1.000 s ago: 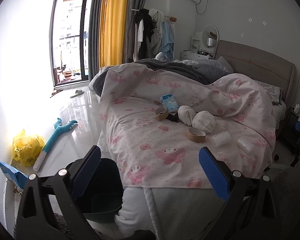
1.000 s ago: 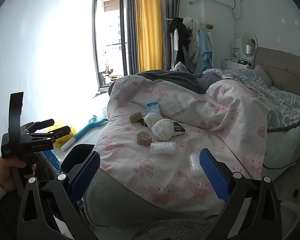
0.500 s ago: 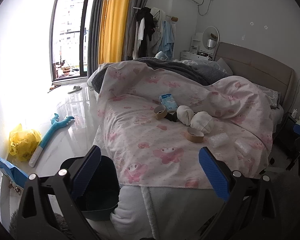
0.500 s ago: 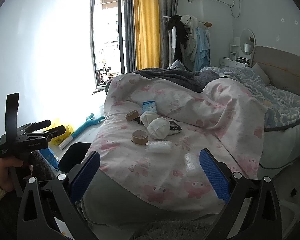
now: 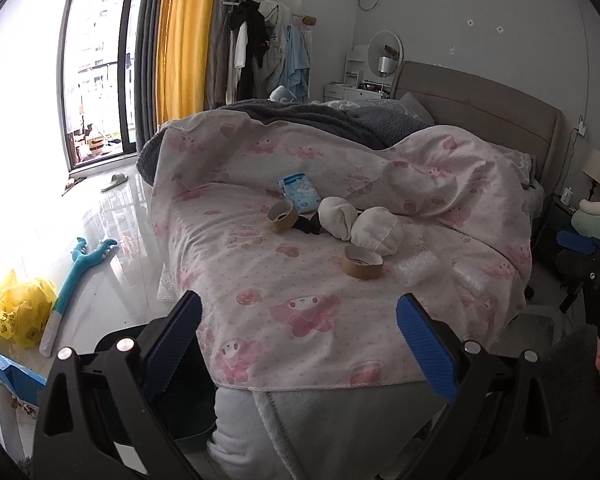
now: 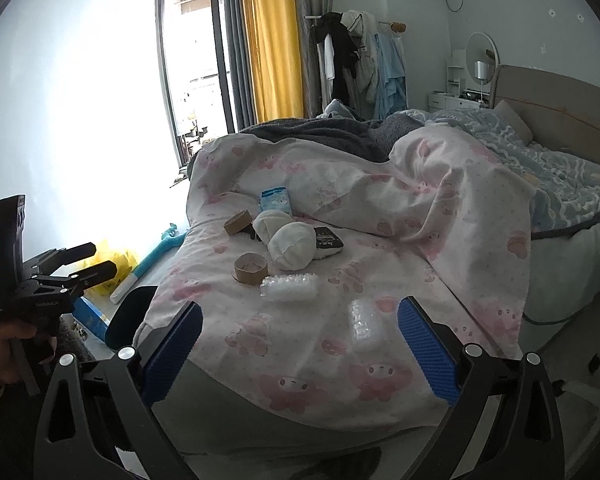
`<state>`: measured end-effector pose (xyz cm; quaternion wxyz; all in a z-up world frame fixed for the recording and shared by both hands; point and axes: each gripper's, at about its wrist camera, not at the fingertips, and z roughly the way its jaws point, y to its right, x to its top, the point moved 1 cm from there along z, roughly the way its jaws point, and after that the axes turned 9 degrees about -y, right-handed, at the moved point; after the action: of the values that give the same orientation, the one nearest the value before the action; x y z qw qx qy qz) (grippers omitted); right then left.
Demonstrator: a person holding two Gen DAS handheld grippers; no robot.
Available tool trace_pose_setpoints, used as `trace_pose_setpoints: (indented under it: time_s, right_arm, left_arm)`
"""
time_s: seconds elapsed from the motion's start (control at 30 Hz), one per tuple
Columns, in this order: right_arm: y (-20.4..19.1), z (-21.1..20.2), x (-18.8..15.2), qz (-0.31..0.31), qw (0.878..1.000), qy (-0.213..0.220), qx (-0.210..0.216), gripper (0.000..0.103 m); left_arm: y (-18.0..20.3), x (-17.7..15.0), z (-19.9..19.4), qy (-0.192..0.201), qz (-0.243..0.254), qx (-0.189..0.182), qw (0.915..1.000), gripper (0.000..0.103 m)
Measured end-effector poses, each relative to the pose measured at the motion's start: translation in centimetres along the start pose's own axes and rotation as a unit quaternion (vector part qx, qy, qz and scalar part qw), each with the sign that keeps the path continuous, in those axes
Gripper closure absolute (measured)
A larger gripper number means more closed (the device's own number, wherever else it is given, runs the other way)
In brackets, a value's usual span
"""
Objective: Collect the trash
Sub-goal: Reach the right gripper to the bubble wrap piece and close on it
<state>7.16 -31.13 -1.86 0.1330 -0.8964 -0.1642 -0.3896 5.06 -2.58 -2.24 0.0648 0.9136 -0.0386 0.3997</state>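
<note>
Your right gripper (image 6: 298, 354), jaws wide and empty, sits nearest the bubble wrap piece (image 6: 362, 322) lying lengthwise straight ahead between them.

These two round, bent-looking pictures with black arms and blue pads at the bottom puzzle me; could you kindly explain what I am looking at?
No robot here: a person carries a hand-held two-finger gripper in each hand, and a wide-angle camera on each looks forward along its fingers, which bends the picture.

One picture comes from the left gripper, the other from the right gripper. The blue pads are the fingertips. Both grippers are open and hold nothing. The right view also shows the left gripper from the side, gripped by a hand.

Ahead is a bed under a pink patterned cover. On it lie two cardboard tape cores, two pieces of bubble wrap, a blue packet, two white bundles and a small dark item. A dark bin stands on the floor at the bed's foot.
</note>
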Motion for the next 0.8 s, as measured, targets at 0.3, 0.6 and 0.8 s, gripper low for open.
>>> trace_pose_setpoints:
  time_s: [0.3,0.6,0.8]
  right_arm:
    - [3.9,4.7,0.0,0.027,0.998,-0.047,0.010,0.026]
    - [5.5,9.3,0.0,-0.002,0.995,-0.095,0.013,0.041]
    - [6.5,11.3,-0.4,-0.006,0.994,-0.112,0.009,0.045]
  left_arm:
    - [2.1,1.1,3.8,-0.036,0.033,-0.037,0.9982,0.008]
    - [4.9,1.9,7.2,-0.065,0.070,-0.082,0.9920,0.026]
    - [7.0,2.4,9.5,-0.076,0.098,-0.118,0.9852,0.037]
